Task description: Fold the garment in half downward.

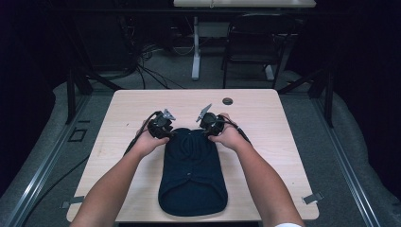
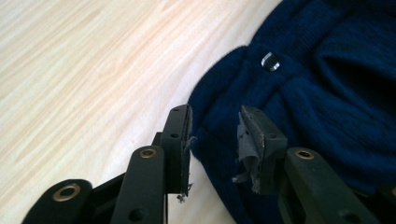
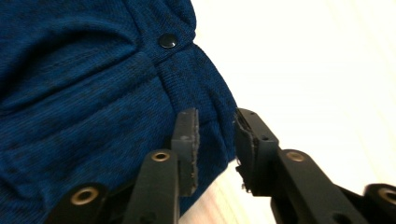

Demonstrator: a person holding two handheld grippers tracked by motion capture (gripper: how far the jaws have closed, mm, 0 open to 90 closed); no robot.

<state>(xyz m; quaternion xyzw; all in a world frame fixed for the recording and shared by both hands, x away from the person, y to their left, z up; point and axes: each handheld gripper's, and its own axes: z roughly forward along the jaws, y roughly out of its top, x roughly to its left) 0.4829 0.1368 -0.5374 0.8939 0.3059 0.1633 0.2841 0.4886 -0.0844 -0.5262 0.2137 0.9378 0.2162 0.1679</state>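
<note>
While parted over the cloth, left gripper (image 2: 215,140) and right gripper (image 3: 217,142) gripping nothing.
Dark blue garment (image 1: 193,170) lying lengthwise, toward the person.

Bare table (image 1: 265,113) lies open on both sides of the dark knit garment (image 1: 191,175), with a small round grommet (image 1: 228,101) beyond.

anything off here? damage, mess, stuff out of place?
Yes: the grey pad lining on one jaw of the left gripper is torn and peeling, with shreds hanging off. One right gripper pad edge is frayed too. The navy knit garment lies flat, slightly bunched at its far end.
</note>
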